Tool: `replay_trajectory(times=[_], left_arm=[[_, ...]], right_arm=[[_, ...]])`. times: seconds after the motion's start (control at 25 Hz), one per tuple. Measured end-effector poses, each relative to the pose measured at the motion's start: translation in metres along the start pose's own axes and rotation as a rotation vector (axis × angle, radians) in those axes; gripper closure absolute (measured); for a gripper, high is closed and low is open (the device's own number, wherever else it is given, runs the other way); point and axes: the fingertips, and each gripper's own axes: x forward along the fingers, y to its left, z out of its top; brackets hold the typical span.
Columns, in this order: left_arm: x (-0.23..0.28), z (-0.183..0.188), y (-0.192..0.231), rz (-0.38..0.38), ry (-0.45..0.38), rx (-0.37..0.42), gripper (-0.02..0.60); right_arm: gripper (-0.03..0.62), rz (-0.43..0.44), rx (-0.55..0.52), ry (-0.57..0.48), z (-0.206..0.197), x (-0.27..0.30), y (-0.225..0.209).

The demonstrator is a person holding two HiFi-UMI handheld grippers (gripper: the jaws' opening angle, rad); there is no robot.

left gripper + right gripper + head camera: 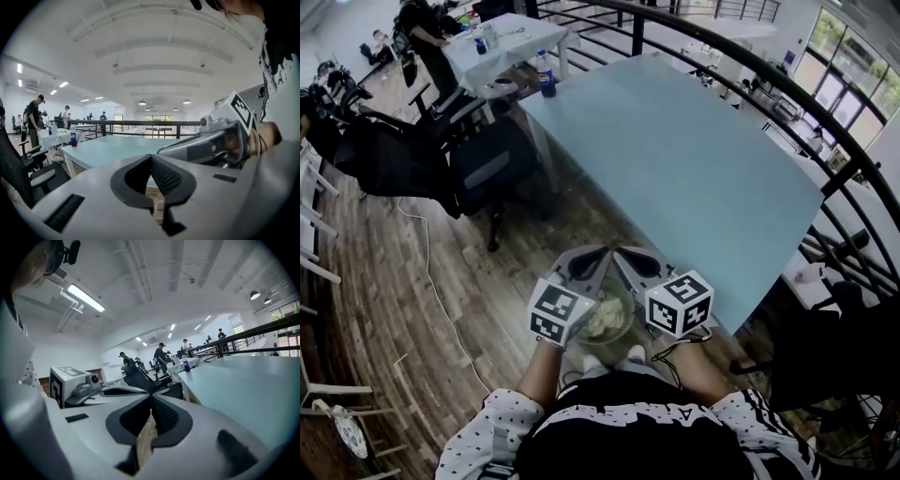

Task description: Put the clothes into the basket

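As far as I can judge, the job is at or close to its end. In the head view the basket (630,328) sits low down beneath both pairs of jaws, apparently on the wooden floor (412,309) just in front of the person's shoes (592,362). A pale heap of clothes (602,319) lies inside it. I can find no other garment: the long blue bench (694,159) ahead of the jaws looks bare on all the surface I can see, and nothing hangs from either tool. Part of the floor close to the feet is hidden behind the two marker cubes, so I can't rule out a piece lying there. If nothing is, I see nothing left to carry.

The left gripper (151,158) has its jaws fully closed. Its dark ribbed pads meet at the tip, with only the hollow behind them showing, and there is no cloth in that hollow or between the pads. It touches nothing, and beyond its tips I see only the bench edge and the room.

The right gripper (151,401) is the same, with its pads pressed together, no fabric caught and nothing in contact. Through the slit behind its pads only a strip of floor shows.

The two tools are held side by side, tips nearly meeting, above the basket and short of the near edge of the bench.
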Motion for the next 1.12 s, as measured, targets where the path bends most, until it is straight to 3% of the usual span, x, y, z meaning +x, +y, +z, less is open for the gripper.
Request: replay_trajectory(times=[0.52,1.12], left_arm=[[-0.023,0.036,0.009,0.072,-0.036,0.061,0.568],[-0.034,0.051,0.019,0.120,-0.063,0.084,0.568]], right_arm=[[0.562,0.055,-0.021,-0.137,0.053,-0.010,0.018],[0.562,0.098,-0.034,-0.170,0.070,-0.001,0.024]])
